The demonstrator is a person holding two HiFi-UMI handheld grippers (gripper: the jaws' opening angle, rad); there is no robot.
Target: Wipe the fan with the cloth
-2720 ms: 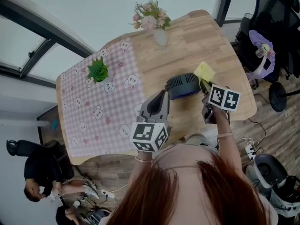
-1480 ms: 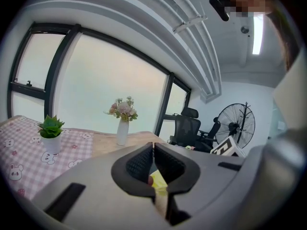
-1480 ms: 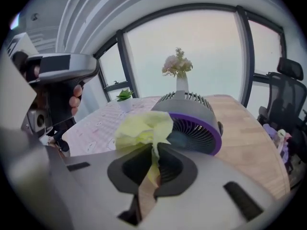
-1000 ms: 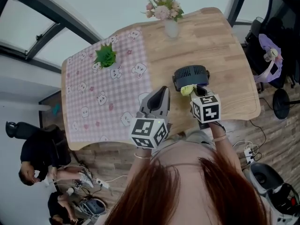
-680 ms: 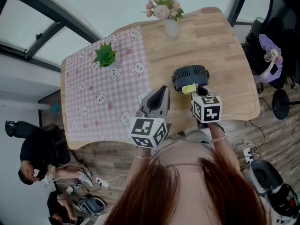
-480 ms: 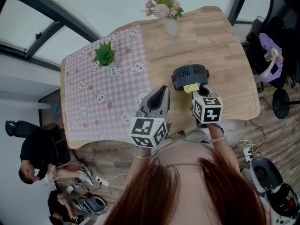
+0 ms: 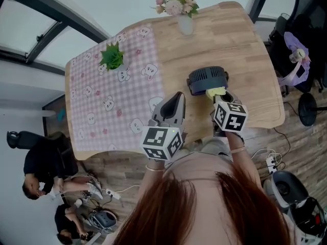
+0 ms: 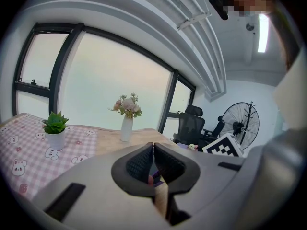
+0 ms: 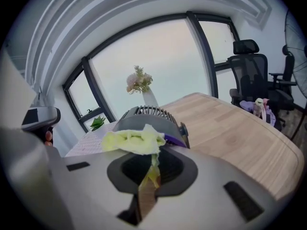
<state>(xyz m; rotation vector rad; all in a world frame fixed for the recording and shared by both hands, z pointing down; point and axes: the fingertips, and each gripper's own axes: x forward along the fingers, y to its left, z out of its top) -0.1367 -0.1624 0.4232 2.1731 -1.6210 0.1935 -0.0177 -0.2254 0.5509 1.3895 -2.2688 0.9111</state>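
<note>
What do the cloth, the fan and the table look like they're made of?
Cloth: soft, thin yellow fabric, maybe microfibre; it crumples and folds limply. Fan: probably moulded plastic, matte dark grey, with a slatted grille and a purple trim. Table: wood or a wood-look top, light, with visible grain and a low sheen.

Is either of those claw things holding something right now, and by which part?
The right hand-held gripper pinches a crumpled yellow-green cloth by one hanging fold, the rest bunched past its jaw tips. The left hand-held gripper is shut, empty.
</note>
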